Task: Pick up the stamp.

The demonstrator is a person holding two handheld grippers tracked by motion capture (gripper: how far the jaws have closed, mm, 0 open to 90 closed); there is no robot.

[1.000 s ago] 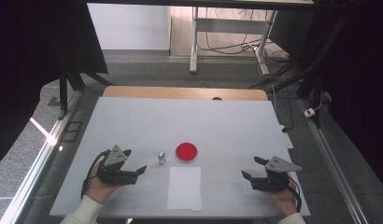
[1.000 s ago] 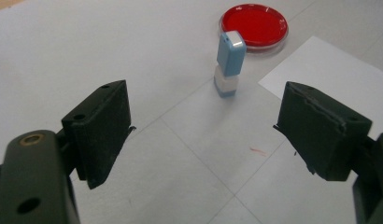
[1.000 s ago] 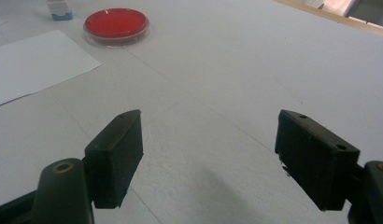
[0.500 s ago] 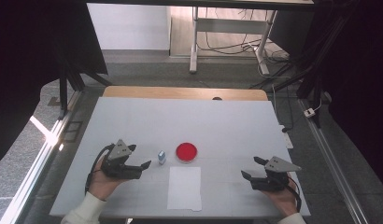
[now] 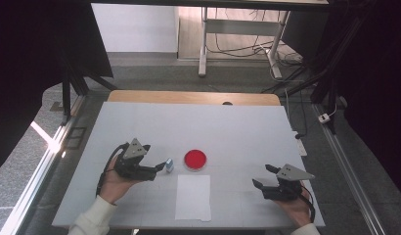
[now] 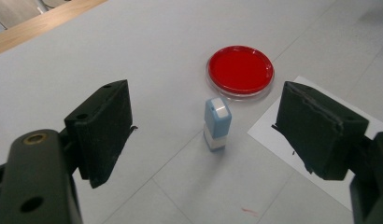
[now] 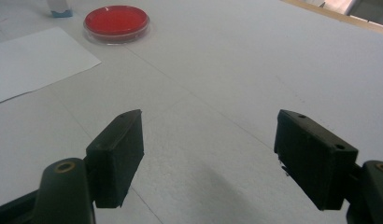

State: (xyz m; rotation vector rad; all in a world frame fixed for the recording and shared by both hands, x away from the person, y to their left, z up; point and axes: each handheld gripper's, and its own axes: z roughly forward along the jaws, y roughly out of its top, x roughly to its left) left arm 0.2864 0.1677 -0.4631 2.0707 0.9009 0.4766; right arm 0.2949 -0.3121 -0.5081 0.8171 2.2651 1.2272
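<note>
On the table stand one stamp (image 6: 217, 122), one red dish (image 6: 240, 70), one paper sheet (image 5: 193, 197); both grippers' jaws spread.

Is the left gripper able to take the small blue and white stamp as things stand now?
Probably yes. The left gripper is open, and the stamp stands upright between and just ahead of its jaws, with nothing between them. The red dish sits apart behind it, and the paper sheet lies to one side.
</note>
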